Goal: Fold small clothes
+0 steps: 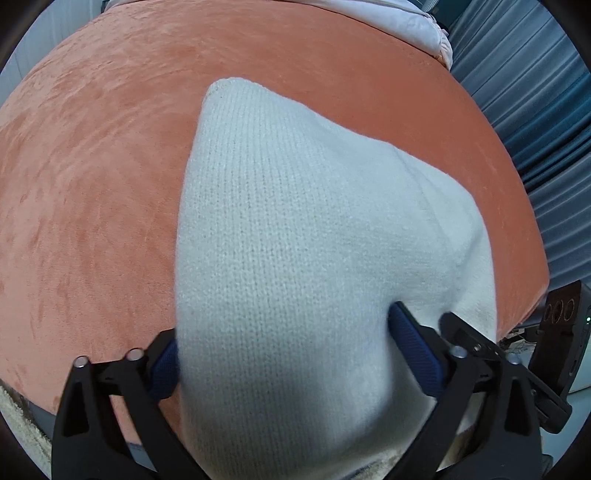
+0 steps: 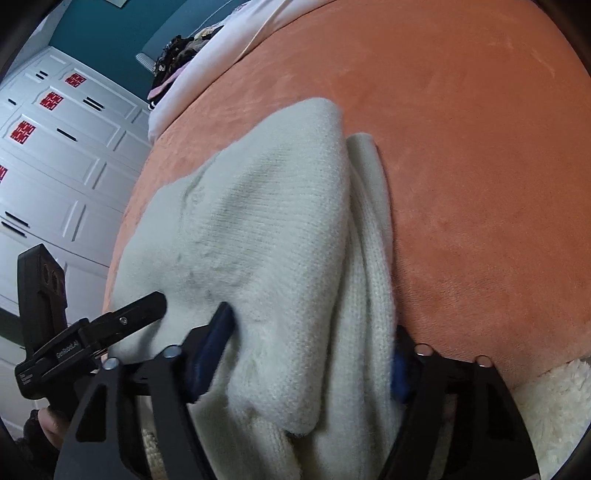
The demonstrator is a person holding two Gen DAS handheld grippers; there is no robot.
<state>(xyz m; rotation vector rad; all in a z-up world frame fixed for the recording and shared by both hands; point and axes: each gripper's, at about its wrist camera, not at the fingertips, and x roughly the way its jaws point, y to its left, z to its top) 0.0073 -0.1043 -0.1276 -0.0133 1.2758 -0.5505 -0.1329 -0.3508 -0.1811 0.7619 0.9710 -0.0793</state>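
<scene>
A cream knitted sweater (image 1: 295, 221) lies folded on an orange plush cover (image 1: 92, 184). My left gripper (image 1: 282, 328) straddles its near end. The blue pads (image 1: 413, 343) stand wide apart against the sweater's two sides, and the knit between them lies flat and unsqueezed. My right gripper (image 2: 314, 321) is beside it on the same near end, with its jaws closer together. Its blue pads (image 2: 212, 347) press into bunched folds of the sweater (image 2: 258, 221). A folded sleeve edge (image 2: 369, 184) runs along the sweater's right side.
The orange cover (image 2: 480, 147) spreads far and to both sides. White bedding (image 1: 399, 22) lies at its far edge, with blue curtains (image 1: 535, 147) to the right. White cabinet doors (image 2: 55, 166) stand left, and a fluffy cream rug (image 2: 554, 406) lies below the cover's near edge. A hand (image 2: 48, 421) holds the left gripper.
</scene>
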